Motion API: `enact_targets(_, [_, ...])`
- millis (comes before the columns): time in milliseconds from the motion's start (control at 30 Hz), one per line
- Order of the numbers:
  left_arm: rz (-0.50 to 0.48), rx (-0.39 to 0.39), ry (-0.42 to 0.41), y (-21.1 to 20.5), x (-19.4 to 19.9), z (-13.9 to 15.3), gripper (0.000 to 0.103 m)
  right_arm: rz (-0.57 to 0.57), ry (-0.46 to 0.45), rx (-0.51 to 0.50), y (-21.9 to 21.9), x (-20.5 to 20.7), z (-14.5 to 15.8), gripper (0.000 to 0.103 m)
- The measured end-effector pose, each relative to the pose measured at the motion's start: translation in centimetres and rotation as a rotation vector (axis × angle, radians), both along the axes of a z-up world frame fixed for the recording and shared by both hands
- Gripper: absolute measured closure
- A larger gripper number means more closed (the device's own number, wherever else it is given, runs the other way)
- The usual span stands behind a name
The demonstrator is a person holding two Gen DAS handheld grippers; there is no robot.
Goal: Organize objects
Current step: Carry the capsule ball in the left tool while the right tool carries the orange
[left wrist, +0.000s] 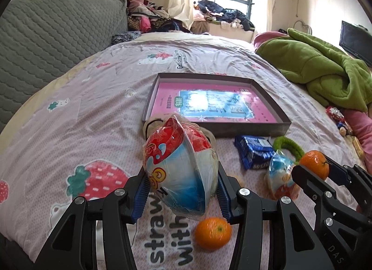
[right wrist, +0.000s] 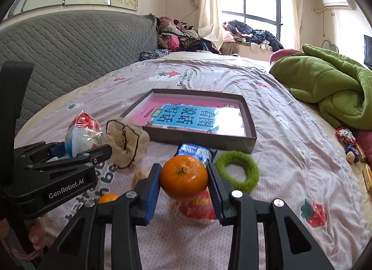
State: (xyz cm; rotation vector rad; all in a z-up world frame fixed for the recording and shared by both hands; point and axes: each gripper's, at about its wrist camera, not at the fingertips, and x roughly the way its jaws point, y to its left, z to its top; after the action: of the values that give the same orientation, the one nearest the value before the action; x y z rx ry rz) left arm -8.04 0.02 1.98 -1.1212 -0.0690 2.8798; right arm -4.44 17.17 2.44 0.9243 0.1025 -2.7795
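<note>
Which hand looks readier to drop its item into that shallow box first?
Probably the right. Its tongs grip an orange with the box just beyond the blue packet. The left tongs hold a bulky snack bag, which is also near the box but sits further from its middle.

Bright window (right wrist: pixel 250 2) daylight, glare on tray (left wrist: pixel 282 128), fisheye-warped edges

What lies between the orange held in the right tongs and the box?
In the right wrist view, a blue packet lies on the bedspread between the orange and the box.

2 oranges (right wrist: pixel 183 181) – 2 snack bags (left wrist: pixel 180 172)
</note>
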Motion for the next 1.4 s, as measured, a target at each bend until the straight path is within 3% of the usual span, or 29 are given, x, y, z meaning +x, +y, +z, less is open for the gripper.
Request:
enact_targets(433, [0.023, 0.004, 0.002, 0.0, -4.1, 0.9, 0.050, 0.024, 0.029, -0.011, 0.6, -4.3, 1.5, 0.064])
enact_targets(733, [0.025, 0.011, -0.005, 0.1, -7.9, 1.1, 0.050, 0.026, -0.006, -0.012, 1.9, -7.8, 1.3, 0.064])
enact_targets(1133, [0.009, 0.009, -0.068, 0.4, -14.2, 0.8, 0.050, 0.034, -0.041, 0.039, 3.1, -13.5, 1.0, 0.063])
enact_targets(1400, [0.001, -0.001, -0.116, 0.6, -17.4, 0.0, 0.050, 0.040, -0.103, 0.045, 3.7, -17.2, -0.7, 0.063])
